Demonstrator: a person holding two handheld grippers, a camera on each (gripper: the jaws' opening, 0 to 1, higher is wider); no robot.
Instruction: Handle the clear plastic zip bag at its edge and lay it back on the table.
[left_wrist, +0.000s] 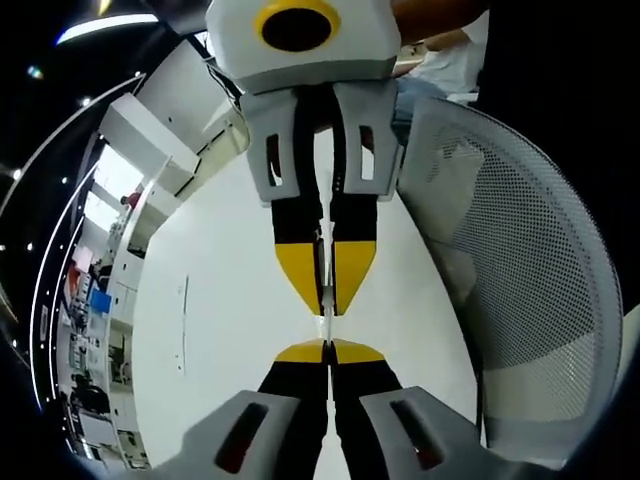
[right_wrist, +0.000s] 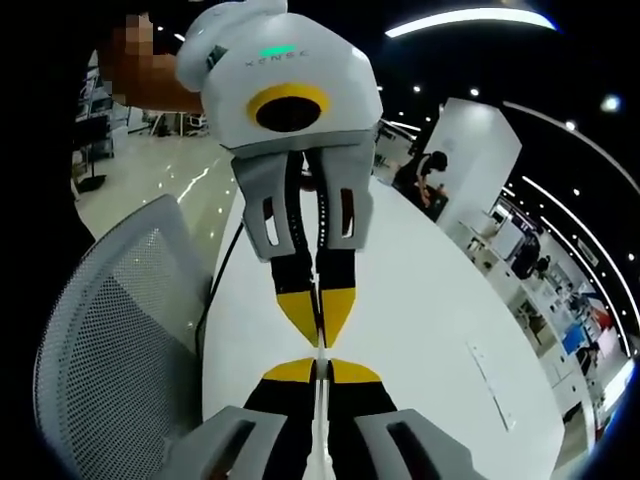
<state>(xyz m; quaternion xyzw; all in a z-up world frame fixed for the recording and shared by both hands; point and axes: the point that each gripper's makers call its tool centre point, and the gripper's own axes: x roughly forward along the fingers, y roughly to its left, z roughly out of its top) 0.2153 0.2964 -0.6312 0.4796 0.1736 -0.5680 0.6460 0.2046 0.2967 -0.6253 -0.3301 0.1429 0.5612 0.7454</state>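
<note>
Here, two grippers face each other tip to tip above a white table.

Left gripper (left_wrist: 328, 352): jaws pressed together, yellow tips meeting on a thin clear edge; it also shows at the top of the right gripper view, pointing down toward the camera.

Right gripper (right_wrist: 320, 372): jaws closed as well, pinching the same thin edge; it hangs from the top of the left gripper view, tips nearly touching the left gripper's tips.

Clear plastic zip bag (left_wrist: 327, 325): seen edge-on as a pale thin strip, held taut in the short gap between the two pairs of yellow tips; its long axis runs straight from one gripper to the other. It is up off the table. How far the bag reaches beyond the jaws, I cannot tell.

White table (left_wrist: 220, 330): long, running away under both grippers.

Mesh-backed office chair (left_wrist: 520, 290): grey, just beside the table's edge.

Room beyond: shelves and desks far off, ceiling light strips.
</note>
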